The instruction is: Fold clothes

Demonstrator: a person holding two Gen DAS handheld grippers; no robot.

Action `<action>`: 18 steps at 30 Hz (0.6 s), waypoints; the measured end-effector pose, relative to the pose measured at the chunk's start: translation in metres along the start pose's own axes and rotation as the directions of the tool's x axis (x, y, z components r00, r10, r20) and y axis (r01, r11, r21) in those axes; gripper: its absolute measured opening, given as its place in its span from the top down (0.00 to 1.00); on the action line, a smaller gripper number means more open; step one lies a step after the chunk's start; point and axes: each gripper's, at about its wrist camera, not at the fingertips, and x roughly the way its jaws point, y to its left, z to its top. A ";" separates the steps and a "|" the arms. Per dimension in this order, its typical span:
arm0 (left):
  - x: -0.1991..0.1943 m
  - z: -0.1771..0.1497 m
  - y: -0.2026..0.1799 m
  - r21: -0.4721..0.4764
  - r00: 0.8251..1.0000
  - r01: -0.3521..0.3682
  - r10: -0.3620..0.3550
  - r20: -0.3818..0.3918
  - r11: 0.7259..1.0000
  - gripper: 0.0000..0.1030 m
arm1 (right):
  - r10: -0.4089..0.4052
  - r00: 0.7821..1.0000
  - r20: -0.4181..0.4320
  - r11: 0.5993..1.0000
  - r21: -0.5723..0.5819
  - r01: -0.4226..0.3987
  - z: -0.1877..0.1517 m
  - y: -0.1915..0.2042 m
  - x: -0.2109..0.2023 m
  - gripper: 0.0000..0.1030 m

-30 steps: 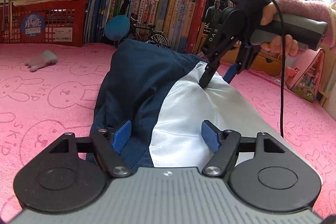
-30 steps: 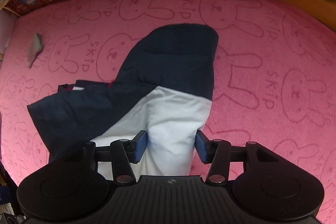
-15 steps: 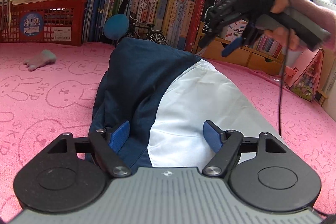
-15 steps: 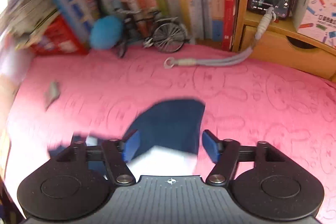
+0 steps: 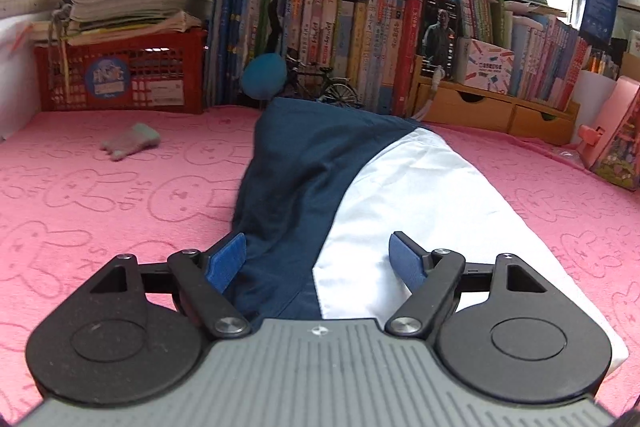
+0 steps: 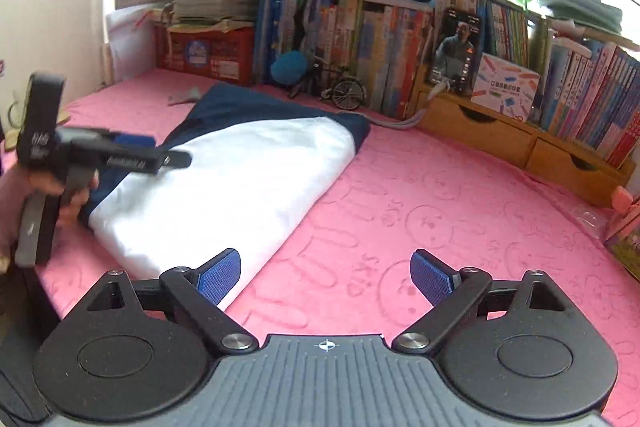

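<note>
We have the jacket (image 5: pixel 304 187) lying flat on the pink blanket (image 5: pixel 120 195), a long navy-and-white bundle running from 6 o'clock up to 12 in the left wrist view, far end close to the toy bicycle (image 5: pixel 332 87) and the bookshelf (image 5: pixel 360 39).

Left tool (image 5: pixel 320 259) hovers over the near end, jaws spread and opening a bit more, cloth between the pads but not pinched. Right tool (image 6: pixel 326 273) sits off the garment at its 4 o'clock side, jaws opening wide, only blanket between them; its left pad overlaps the white corner in view, contact unclear.

Handling, as we judge it: thin, light shell fabric, soft with no stiffness, probably slick, so layers could slide over each other and the fold could spring open if dragged. The terry blanket looks grippy and may snag the bottom layer.

Where we'd grab: the near white corner (image 6: pixel 224 291) for the right tool, the navy edge (image 5: pixel 256 219) at 9 o'clock for the left. Pinch all layers at the edge, not a single ply, and lift both ends together.
</note>
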 end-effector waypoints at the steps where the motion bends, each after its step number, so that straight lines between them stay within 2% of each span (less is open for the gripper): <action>1: -0.003 -0.002 0.003 -0.022 1.000 -0.014 0.013 -0.005 1.000 0.23 | -0.012 1.000 0.021 1.000 -0.015 0.012 -0.013 0.016 0.000 0.11; 5: -0.015 -0.010 0.017 -0.115 0.998 -0.060 0.057 -0.025 0.992 0.21 | -0.016 0.999 0.043 0.998 -0.052 0.018 -0.037 0.062 0.012 0.16; 9: -0.025 -0.016 0.022 -0.136 0.994 -0.109 0.103 -0.046 0.985 0.20 | -0.072 0.994 0.087 0.992 -0.094 0.080 -0.036 0.089 0.035 0.20; 10: -0.026 -0.018 0.023 -0.137 0.993 -0.114 0.108 -0.053 0.984 0.20 | -0.093 0.991 0.095 0.990 -0.102 0.102 -0.035 0.092 0.042 0.25; 12: -0.027 -0.022 0.022 -0.140 0.991 -0.123 0.115 -0.066 0.982 0.20 | -0.153 0.983 0.103 0.981 -0.107 0.164 -0.033 0.094 0.056 0.42; 13: -0.027 -0.024 0.022 -0.136 0.991 -0.126 0.117 -0.069 0.983 0.20 | -0.187 0.977 0.098 0.976 -0.094 0.197 -0.033 0.091 0.061 0.59; 14: -0.027 -0.025 0.021 -0.131 0.991 -0.125 0.116 -0.071 0.983 0.20 | -0.204 0.975 0.092 0.975 -0.073 0.211 -0.033 0.088 0.065 0.60; 16: -0.026 -0.028 0.020 -0.122 0.992 -0.114 0.105 -0.076 0.986 0.19 | -0.187 0.979 0.080 0.982 0.004 0.187 -0.037 0.075 0.066 0.60; 18: -0.025 -0.031 0.018 -0.118 0.994 -0.083 0.073 -0.086 0.990 0.15 | -0.215 0.974 0.073 0.975 0.079 0.210 -0.045 0.065 0.064 0.60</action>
